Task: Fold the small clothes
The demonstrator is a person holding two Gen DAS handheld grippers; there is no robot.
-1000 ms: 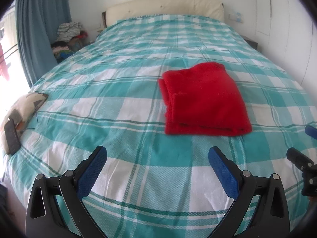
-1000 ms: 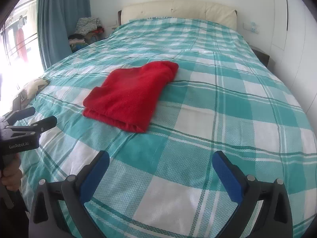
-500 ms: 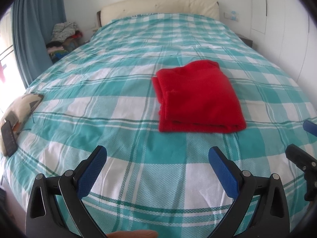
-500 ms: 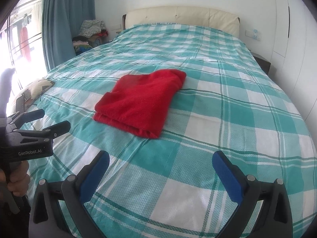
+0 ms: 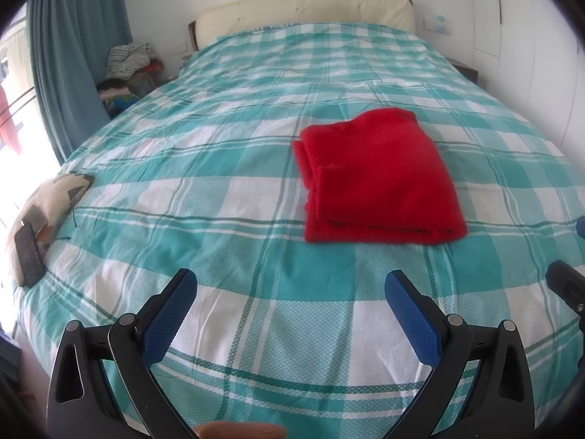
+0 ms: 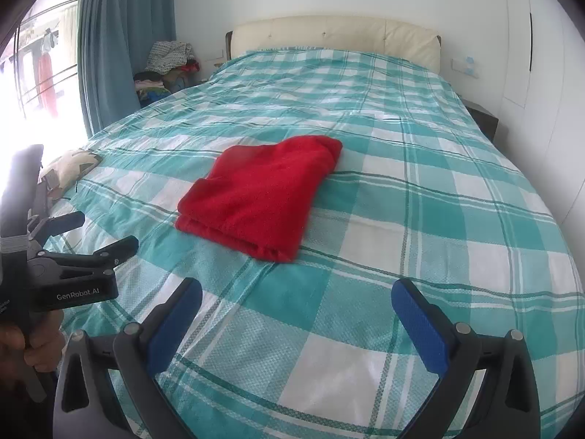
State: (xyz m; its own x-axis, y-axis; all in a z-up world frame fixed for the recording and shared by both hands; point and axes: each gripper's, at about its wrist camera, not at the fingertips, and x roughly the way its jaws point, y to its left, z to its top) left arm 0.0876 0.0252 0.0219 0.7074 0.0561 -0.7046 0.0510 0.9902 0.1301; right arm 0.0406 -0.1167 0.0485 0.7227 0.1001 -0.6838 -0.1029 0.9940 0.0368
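A red garment (image 5: pixel 376 179) lies folded into a flat rectangle on the teal checked bed (image 5: pixel 226 168); in the right wrist view the same red garment (image 6: pixel 263 194) sits mid-bed. My left gripper (image 5: pixel 290 294) hovers open over the bed's near end, well short of the garment, nothing between its blue pads. My right gripper (image 6: pixel 296 303) is open too, empty, also short of the cloth. The left gripper's body (image 6: pixel 69 267) shows at the left of the right wrist view, held by a hand (image 6: pixel 25 347).
A patterned cushion (image 5: pixel 51 197) with a dark phone (image 5: pixel 27 256) lies at the bed's left edge. Blue curtains (image 6: pixel 120 36) and a pile of clothes (image 6: pixel 168 62) stand at the far left. A cream headboard (image 6: pixel 336 36) and white wall close the far end.
Both grippers have drawn back and risen a little, so the garment looks farther off. Both stay open and the garment has not moved.
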